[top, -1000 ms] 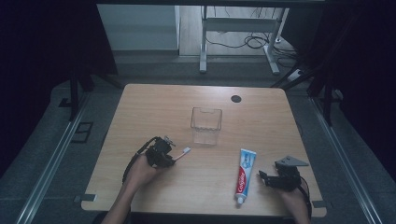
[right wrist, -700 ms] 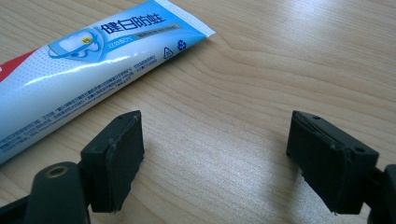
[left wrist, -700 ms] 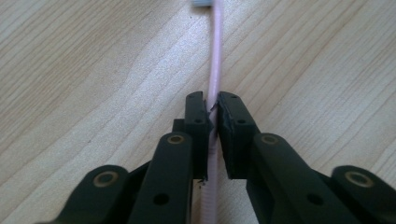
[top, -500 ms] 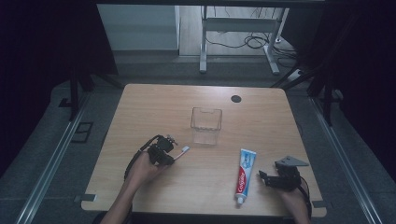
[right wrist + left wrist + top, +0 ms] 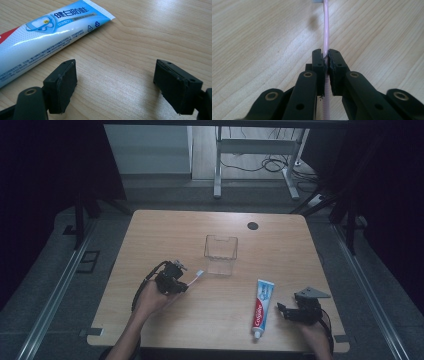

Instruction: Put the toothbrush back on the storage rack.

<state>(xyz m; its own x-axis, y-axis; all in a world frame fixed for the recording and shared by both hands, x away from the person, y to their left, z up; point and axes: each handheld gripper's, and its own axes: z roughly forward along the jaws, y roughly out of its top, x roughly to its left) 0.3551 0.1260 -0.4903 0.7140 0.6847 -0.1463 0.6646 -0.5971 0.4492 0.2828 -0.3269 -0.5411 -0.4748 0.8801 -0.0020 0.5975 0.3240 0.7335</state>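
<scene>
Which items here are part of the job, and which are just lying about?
In the job: pink toothbrush, clamped in the left gripper; clear container just past its bristle end; toothpaste tube beside the open right gripper.

Lying about: black disc on the table's far side.

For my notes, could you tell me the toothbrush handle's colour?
Pale pink toothbrush, clearest in the left gripper view.

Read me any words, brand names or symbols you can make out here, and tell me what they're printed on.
"健白防蛀": large white characters on the toothpaste tube, near its crimped end.
"Colgate": white on the red part of the tube, high view, blurry but recognisable.
Recycling symbols: beside the characters.
Fine print along the tube: too small to read.
Nothing readable on the toothbrush.
</scene>
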